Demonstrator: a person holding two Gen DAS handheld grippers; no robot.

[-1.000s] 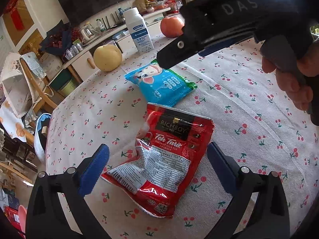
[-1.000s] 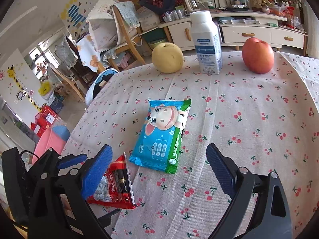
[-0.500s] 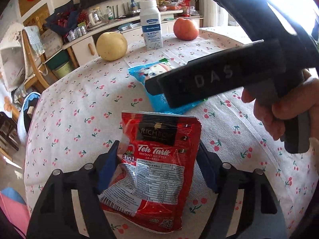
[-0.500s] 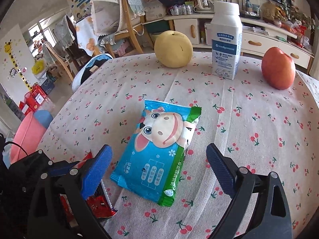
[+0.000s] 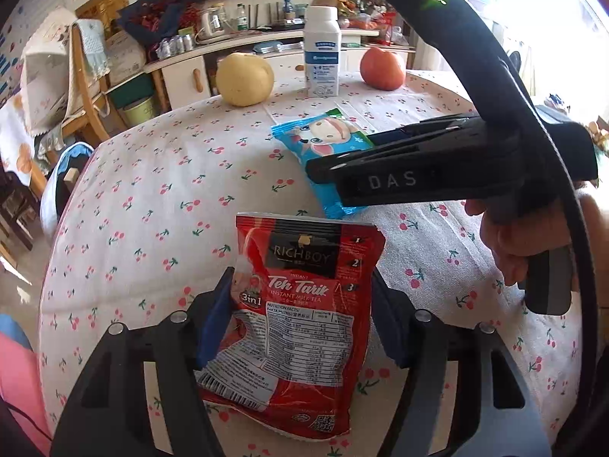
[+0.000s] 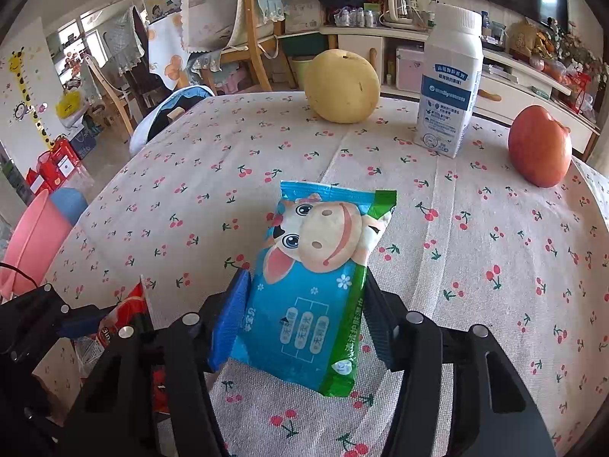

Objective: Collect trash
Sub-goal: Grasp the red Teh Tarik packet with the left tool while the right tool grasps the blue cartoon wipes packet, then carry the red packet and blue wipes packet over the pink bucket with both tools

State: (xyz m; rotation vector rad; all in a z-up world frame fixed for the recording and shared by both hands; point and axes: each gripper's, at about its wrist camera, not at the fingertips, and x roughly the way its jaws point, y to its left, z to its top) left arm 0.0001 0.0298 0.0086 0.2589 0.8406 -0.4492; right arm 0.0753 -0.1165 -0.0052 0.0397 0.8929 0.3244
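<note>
Both grippers have closed in around their packets since a second ago.

Red tea packet (image 5: 304, 320) and blue wipes packet (image 6: 312, 289) lie on the counter (image 6: 495, 228); left gripper (image 5: 300, 323) and right gripper (image 6: 300, 316) fingers are closing, pressing each. Squeeze evenly before lifting.

In the left wrist view, the right claw (image 5: 316, 169) crosses the blue wipes packet (image 5: 323, 144) from three o'clock and hides its right half. The hand (image 5: 533, 243) on its handle is cut by the picture's edge at three o'clock. The red tea sachet (image 5: 304, 304) covers the inner faces of the left claw (image 5: 300, 320), so contact cannot be judged there. In the right wrist view, the sachet (image 6: 125, 316) shows only as a sliver at eight o'clock behind the left claw's frame. Print on the milk bottle (image 6: 449, 87) is too small to read. The shelf clutter beyond the worktop (image 6: 190, 190) is indistinct.
</note>
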